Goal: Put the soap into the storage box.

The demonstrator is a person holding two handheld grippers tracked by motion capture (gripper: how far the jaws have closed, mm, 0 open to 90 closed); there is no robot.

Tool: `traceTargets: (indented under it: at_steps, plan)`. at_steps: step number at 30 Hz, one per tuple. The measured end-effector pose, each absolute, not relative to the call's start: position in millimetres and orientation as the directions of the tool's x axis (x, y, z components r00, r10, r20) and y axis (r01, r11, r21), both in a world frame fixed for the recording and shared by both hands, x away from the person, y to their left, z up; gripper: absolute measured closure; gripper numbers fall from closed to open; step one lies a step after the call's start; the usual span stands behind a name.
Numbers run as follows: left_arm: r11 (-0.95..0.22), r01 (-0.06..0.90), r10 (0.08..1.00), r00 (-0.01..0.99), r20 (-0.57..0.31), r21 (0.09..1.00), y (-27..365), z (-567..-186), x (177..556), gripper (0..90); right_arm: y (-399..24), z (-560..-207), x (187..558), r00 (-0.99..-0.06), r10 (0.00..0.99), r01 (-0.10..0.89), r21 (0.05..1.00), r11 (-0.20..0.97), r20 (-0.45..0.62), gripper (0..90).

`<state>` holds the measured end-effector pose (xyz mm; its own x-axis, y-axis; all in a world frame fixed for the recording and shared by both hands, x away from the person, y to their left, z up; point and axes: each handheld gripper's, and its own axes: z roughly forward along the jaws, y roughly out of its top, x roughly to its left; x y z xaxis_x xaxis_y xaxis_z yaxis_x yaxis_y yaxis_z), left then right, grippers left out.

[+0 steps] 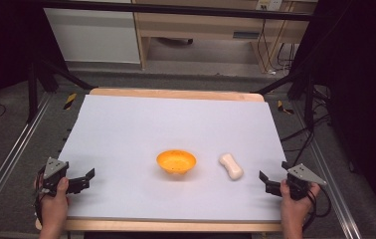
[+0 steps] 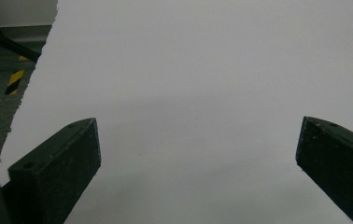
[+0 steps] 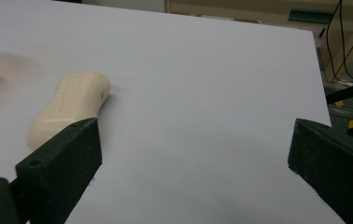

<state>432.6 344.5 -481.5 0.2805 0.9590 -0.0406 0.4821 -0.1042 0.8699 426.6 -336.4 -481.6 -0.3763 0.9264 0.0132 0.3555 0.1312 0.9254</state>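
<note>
Nothing looks started: the cream soap bar (image 1: 231, 166) lies untouched on the table (image 1: 126, 129) right of centre frame, just beside the orange bowl (image 1: 176, 163), while the right claw (image 1: 269, 183) and left claw (image 1: 82, 180) gape empty at the lower corners.

On the white sheet-covered table (image 1: 126, 129) I count one shallow orange plastic bowl (image 1: 176, 162). Just to the right of that bowl lies one cream-coloured, waisted bar of soap (image 1: 231, 166). Two black two-jaw grippers are here: the left gripper (image 1: 79, 182) and the right gripper (image 1: 270, 183), one well off to either side of the bowl.
</note>
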Motion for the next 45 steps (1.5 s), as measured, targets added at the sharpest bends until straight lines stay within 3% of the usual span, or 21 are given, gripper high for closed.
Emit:
traceTargets:
  at_steps: [17, 22, 37, 40, 42, 45]
  plan:
    - [-0.105, 0.482, 0.96, 0.277, -0.038, 0.87, 344, -482, 433, 0.0, -320, -474, 437, -0.404, 0.915, 0.465, 0.862, 0.201, 0.005, 1.8]
    - [-0.109, 0.484, 0.96, 0.277, -0.033, 0.868, 343, -482, 433, 0.0, -308, -467, 444, -0.462, 0.886, 0.483, 0.832, 0.274, -0.024, 1.0]
    - [-0.109, 0.487, 0.961, 0.274, -0.033, 0.867, 343, -482, 433, 0.0, -288, -460, 463, -0.511, 0.859, 0.547, 0.76, 0.351, -0.029, 13.6]
    - [-0.11, 0.488, 0.961, 0.273, -0.031, 0.866, 343, -482, 433, 0.0, -285, -459, 466, -0.522, 0.853, 0.564, 0.74, 0.366, -0.023, 20.4]
    - [-0.114, 0.491, 0.961, 0.273, -0.028, 0.864, 343, -482, 434, 0.0, -284, -458, 471, -0.528, 0.849, 0.586, 0.718, 0.375, -0.012, 30.3]
    - [-0.111, 0.49, 0.962, 0.27, -0.029, 0.865, 343, -482, 434, 0.0, -281, -457, 474, -0.54, 0.842, 0.589, 0.704, 0.397, -0.023, 34.0]
